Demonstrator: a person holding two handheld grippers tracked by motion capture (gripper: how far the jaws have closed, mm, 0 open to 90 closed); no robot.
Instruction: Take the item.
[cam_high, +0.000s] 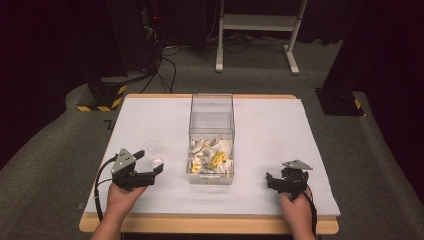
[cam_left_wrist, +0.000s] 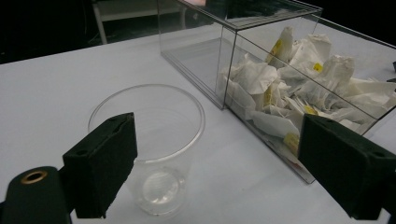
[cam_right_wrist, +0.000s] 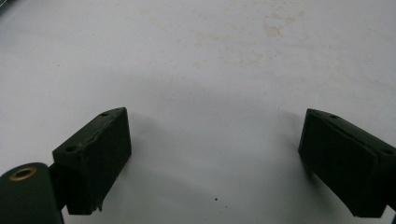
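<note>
The clear plastic cup stands upright on the white counter, near the front left, just left of the transparent box. In the left gripper view the cup sits between the two black jaws but closer to the left jaw, whose pad overlaps the cup's wall in the picture; whether it touches cannot be told. The cup is empty and its rim is round and undeformed.

The left gripper is held by the left hand at the front left of the counter, pointing right toward the cup. Its jaws stand wide apart and grip nothing.

The transparent box is a tall rectangular container at the centre of the counter. Its near half holds a heap of white sachets with yellow tags; the far half appears empty.

The right gripper is held by the right hand at the front right, well apart from the box. In the right gripper view its jaws stand wide apart over bare, lightly stained counter surface.
</note>
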